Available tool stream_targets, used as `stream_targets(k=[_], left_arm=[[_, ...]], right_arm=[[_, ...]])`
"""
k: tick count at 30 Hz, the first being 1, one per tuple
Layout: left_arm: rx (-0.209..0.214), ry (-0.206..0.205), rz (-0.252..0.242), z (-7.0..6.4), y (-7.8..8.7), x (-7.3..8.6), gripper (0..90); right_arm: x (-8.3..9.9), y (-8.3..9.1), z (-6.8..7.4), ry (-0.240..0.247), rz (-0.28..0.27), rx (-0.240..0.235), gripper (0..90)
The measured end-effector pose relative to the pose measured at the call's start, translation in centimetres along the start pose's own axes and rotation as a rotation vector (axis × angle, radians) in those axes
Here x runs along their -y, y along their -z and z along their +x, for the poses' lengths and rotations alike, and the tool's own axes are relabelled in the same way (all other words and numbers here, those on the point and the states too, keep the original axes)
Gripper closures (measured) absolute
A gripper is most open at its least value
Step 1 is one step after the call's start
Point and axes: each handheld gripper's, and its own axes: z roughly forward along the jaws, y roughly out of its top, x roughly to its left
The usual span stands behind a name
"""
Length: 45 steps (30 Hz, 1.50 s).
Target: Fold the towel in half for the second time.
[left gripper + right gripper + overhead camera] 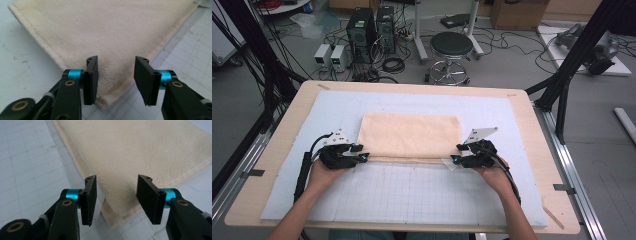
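Note:
A cream towel (410,135) lies folded flat on the pale gridded mat (412,195), its long folded edge facing the person. My left gripper (360,153) sits at the towel's near left corner (113,82), jaws open with the corner lying between them on the mat. At the near right corner (120,205) my right gripper (457,153) is open too, its jaws straddling the layered corner without closing on it. A white tag pokes out under the right corner (448,163).
The mat covers most of a wooden table (282,150). Beyond the table's far edge are a black stool (451,47), computer towers (362,27) and cables on the floor. Black frame posts rise at left and right.

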Motion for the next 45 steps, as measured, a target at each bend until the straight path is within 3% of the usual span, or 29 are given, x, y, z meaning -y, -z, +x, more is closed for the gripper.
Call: stream_targets(k=[2,3,4,5,9,15,20,21,23,24,25,26,27,30,34,39,42,45], left_arm=[[-0.029,0.0,-0.009,0.0,-0.1,0.3,65.8],[-0.029,0.0,-0.009,0.0,-0.1,0.3,69.7],[-0.039,-0.004,-0.013,0.0,-0.1,0.3,75.2],[-0.039,-0.001,-0.014,0.0,0.0,0.3,79.9],[-0.035,0.021,-0.046,0.2,0.6,0.0,85.1],[-0.03,0.013,-0.094,-0.1,1.8,-0.6,86.0],[0.011,-0.006,-0.033,-0.6,1.6,-0.3,85.0],[0.015,-0.006,-0.015,-0.6,1.5,-0.3,81.9],[0.036,0.02,-0.04,-0.4,1.5,-0.3,73.3],[0.036,0.02,-0.04,-0.4,1.5,-0.3,70.8],[0.031,0.024,-0.054,-0.4,1.6,-0.4,69.9],[0.025,0.026,-0.068,-0.4,1.7,-0.4,69.9],[0.018,0.025,-0.076,-0.4,1.8,-0.5,69.3],[0.014,0.029,-0.076,-0.2,1.9,-0.5,71.3],[0.0,0.04,-0.005,-0.1,1.1,0.0,77.4],[-0.008,0.022,0.023,-0.4,0.6,0.2,78.1],[0.003,0.035,0.01,-0.4,0.7,0.2,76.6],[0.012,0.061,-0.025,-0.2,1.0,0.3,70.9]], right_arm=[[0.2,-0.8,-0.2,-0.002,0.022,-0.003,65.5],[0.2,-0.8,-0.2,-0.002,0.022,-0.003,65.5],[0.2,-1.1,-0.2,0.008,0.031,-0.001,77.4],[0.1,-1.0,-0.2,0.011,0.025,-0.006,81.6],[-0.3,-0.3,-0.2,0.02,-0.015,-0.011,84.6],[-0.6,1.2,0.2,0.027,-0.048,-0.015,84.6],[-0.1,1.0,0.6,0.036,0.016,-0.031,82.5],[0.1,0.7,0.6,0.032,0.041,-0.043,78.5],[0.2,0.5,0.6,0.006,0.047,-0.054,66.1],[0.2,0.5,0.6,0.006,0.047,-0.054,66.1],[0.0,0.7,0.7,-0.001,-0.003,-0.055,60.2],[0.0,0.7,0.7,-0.001,-0.003,-0.055,60.2],[-0.4,0.9,0.8,0.005,-0.047,-0.049,60.4],[-0.6,0.7,0.7,-0.002,-0.059,-0.044,61.9],[-0.2,-0.5,0.1,-0.022,-0.012,-0.051,69.9],[0.2,-1.3,0.1,-0.027,0.036,-0.056,71.4],[0.1,-1.2,0.1,-0.031,0.028,-0.051,69.2],[0.0,-0.9,0.2,-0.056,-0.007,-0.039,58.8]])
